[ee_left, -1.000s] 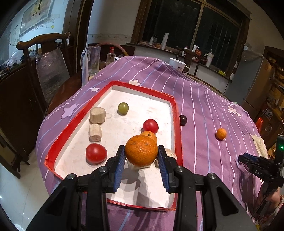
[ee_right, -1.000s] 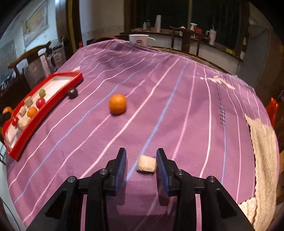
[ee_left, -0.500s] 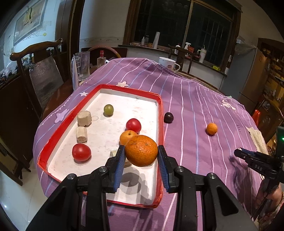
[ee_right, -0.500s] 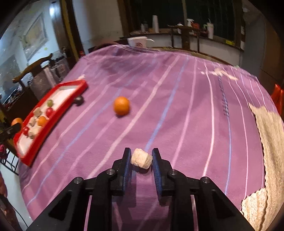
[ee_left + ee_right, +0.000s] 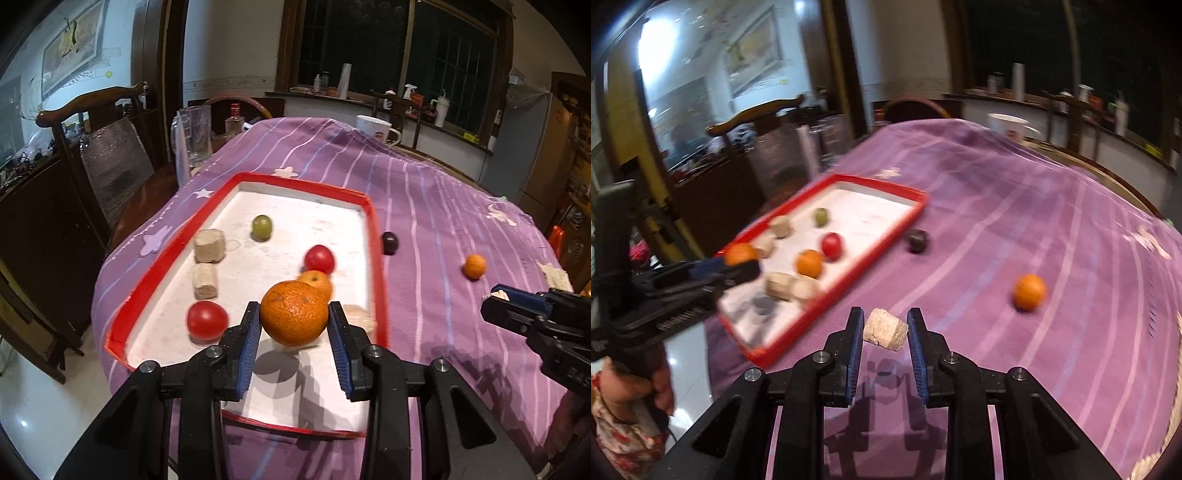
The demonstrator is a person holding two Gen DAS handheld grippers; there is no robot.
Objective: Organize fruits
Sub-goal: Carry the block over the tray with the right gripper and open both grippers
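Note:
My left gripper (image 5: 293, 325) is shut on a large orange (image 5: 294, 312) and holds it above the near end of the red-rimmed white tray (image 5: 376, 251). In the tray lie two red tomatoes (image 5: 207, 319), a small orange (image 5: 316, 282), a green fruit (image 5: 262, 227) and several beige chunks (image 5: 209, 245). My right gripper (image 5: 885, 328) is shut on a beige chunk (image 5: 885, 329), lifted above the purple striped cloth (image 5: 1015, 221) just right of the tray (image 5: 916, 206). A dark plum (image 5: 917, 240) and a small orange (image 5: 1029, 291) lie loose on the cloth.
A glass mug (image 5: 194, 134) and a bottle (image 5: 234, 123) stand beyond the tray's far left corner, next to a wooden chair (image 5: 107, 147). A white cup (image 5: 375, 127) sits at the table's far edge. A beige towel (image 5: 556, 277) lies at the right.
My right gripper closed on the beige chunk, lifted it off the cloth and swung left toward the tray. The left gripper kept hold of the large orange, barely shifting over the tray.

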